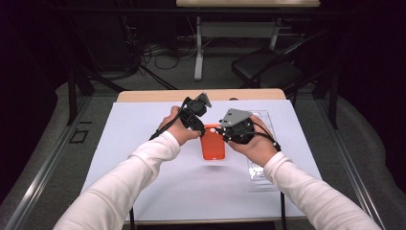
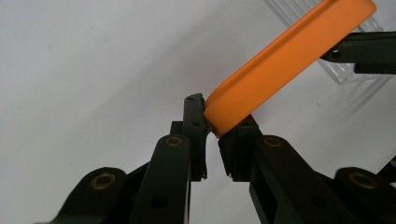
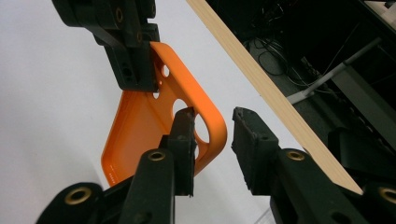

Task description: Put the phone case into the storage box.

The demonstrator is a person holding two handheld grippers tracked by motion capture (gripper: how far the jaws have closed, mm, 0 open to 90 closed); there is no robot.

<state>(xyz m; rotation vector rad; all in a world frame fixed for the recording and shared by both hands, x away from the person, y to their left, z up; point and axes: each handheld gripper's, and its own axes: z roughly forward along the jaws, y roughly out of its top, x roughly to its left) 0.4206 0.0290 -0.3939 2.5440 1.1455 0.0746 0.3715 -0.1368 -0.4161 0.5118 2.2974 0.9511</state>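
An orange phone case hangs above the white table cover, held between the two hands. My left gripper is shut on one of its corners; in the left gripper view the pads pinch the orange rim. My right gripper sits at the neighbouring corner. In the right gripper view one finger is inside the case, by its round camera holes. The other stands outside the rim with a gap, so this gripper is open around the edge. The left gripper grips the case farther up.
A clear plastic packaging tray lies on the white cover to the right of the hands. The table's wooden far edge runs behind them. A dark chair and cables sit on the floor beyond.
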